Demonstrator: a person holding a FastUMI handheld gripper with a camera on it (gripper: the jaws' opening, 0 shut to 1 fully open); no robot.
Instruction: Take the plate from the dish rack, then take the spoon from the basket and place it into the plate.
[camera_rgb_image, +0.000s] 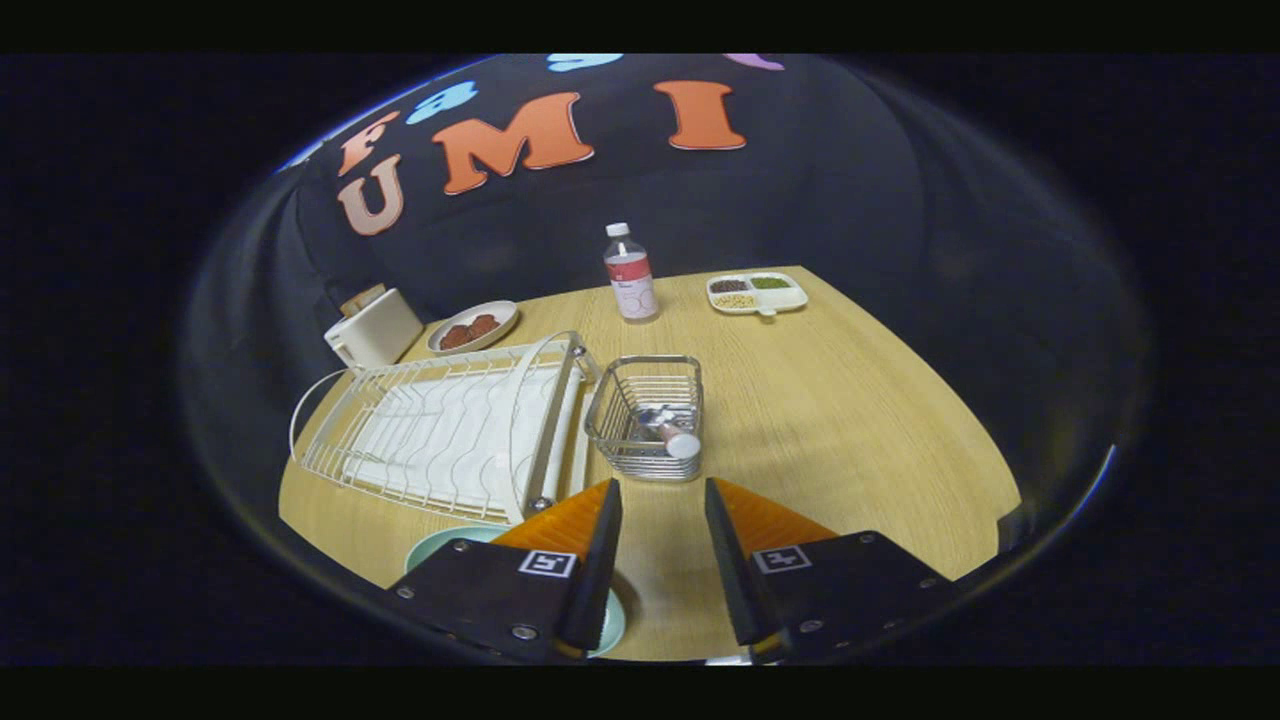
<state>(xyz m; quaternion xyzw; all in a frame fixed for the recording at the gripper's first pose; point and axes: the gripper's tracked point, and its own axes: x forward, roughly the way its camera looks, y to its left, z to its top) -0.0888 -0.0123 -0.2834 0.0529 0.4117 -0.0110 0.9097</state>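
Note:
A white wire dish rack (450, 430) lies on the wooden table, left of and beyond my fingers, with no plate in it. A pale green plate (440, 545) rests on the table under my left finger, mostly hidden by it. Just ahead of the fingers stands a small wire basket (648, 415) holding the spoon (668, 430), its pale handle end toward me. My gripper (660, 495) is open above the table, nothing between its fingers.
At the back of the table stand a clear bottle (630, 275), a divided tray of grains (757, 293), a bowl of brown food (472, 328) and a white toaster (372, 328). Bare tabletop (850, 430) extends right of the basket.

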